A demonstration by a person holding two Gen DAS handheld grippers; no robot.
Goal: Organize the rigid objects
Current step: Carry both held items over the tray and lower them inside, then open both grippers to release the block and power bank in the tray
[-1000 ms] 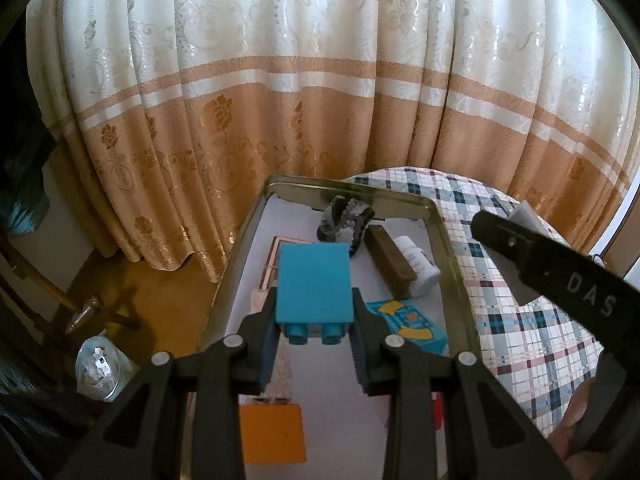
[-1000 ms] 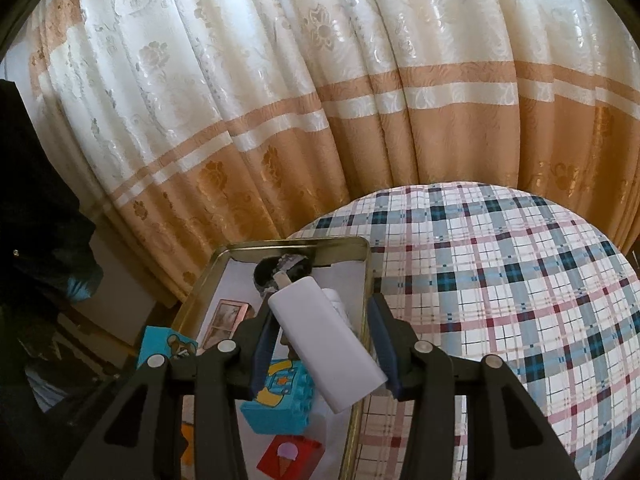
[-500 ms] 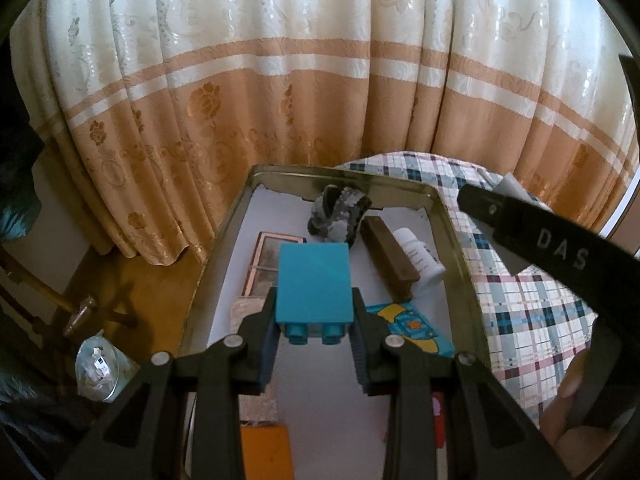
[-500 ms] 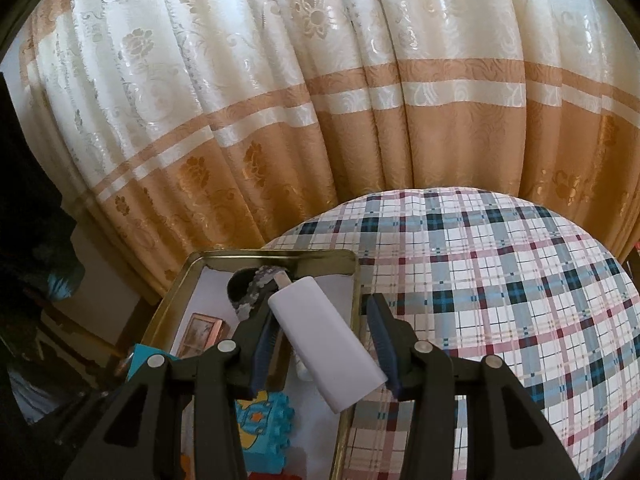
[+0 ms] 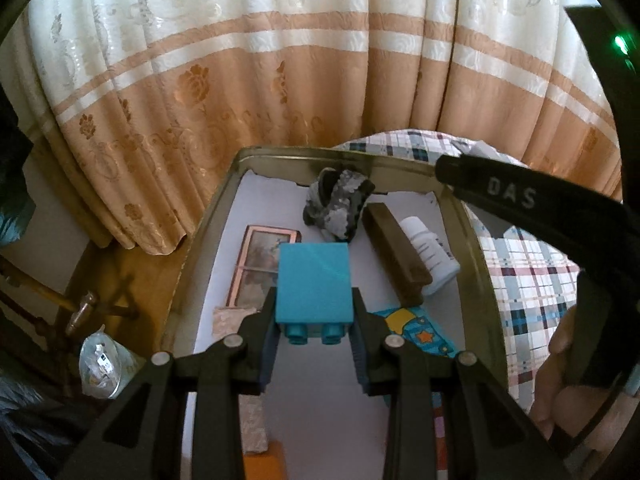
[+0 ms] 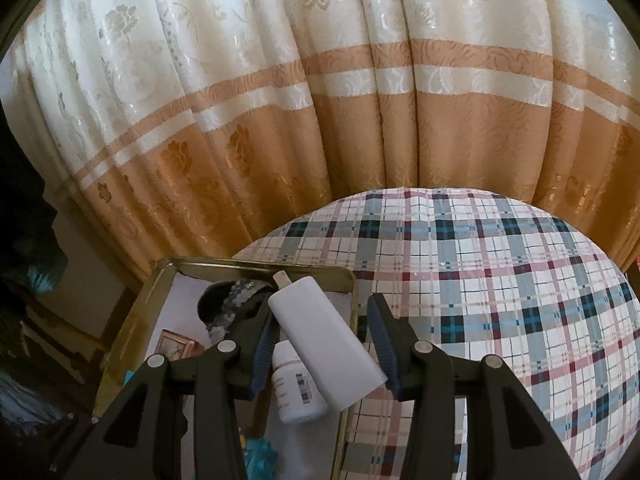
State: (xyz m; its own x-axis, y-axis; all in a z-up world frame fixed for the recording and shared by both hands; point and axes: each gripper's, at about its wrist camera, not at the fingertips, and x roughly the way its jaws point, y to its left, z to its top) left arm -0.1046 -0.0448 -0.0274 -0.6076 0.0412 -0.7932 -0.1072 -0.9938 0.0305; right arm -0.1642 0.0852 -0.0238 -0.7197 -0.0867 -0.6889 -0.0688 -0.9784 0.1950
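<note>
My left gripper (image 5: 314, 322) is shut on a teal toy brick (image 5: 314, 284) and holds it above the white-lined gold tray (image 5: 208, 240). My right gripper (image 6: 322, 336) is shut on a white flat bottle (image 6: 324, 340) with a small nozzle, which lies slanted between the pads over the tray's right rim (image 6: 348, 280). One dark finger of the right gripper (image 5: 520, 208) crosses the right side of the left wrist view, with a hand (image 5: 560, 380) behind it.
In the tray lie a camouflage-patterned object (image 5: 338, 204), a brown block (image 5: 396, 248), a white pill bottle (image 5: 430, 256), a small picture frame (image 5: 260, 264), a blue printed brick (image 5: 416, 328) and an orange block (image 5: 264, 466). A plaid cloth (image 6: 480, 300) covers the table; a curtain (image 6: 320, 120) hangs behind.
Both grippers have moved forward and a little lower with their loads. The tray looks larger under the teal brick, and it has slid left and down in the right wrist view.
</note>
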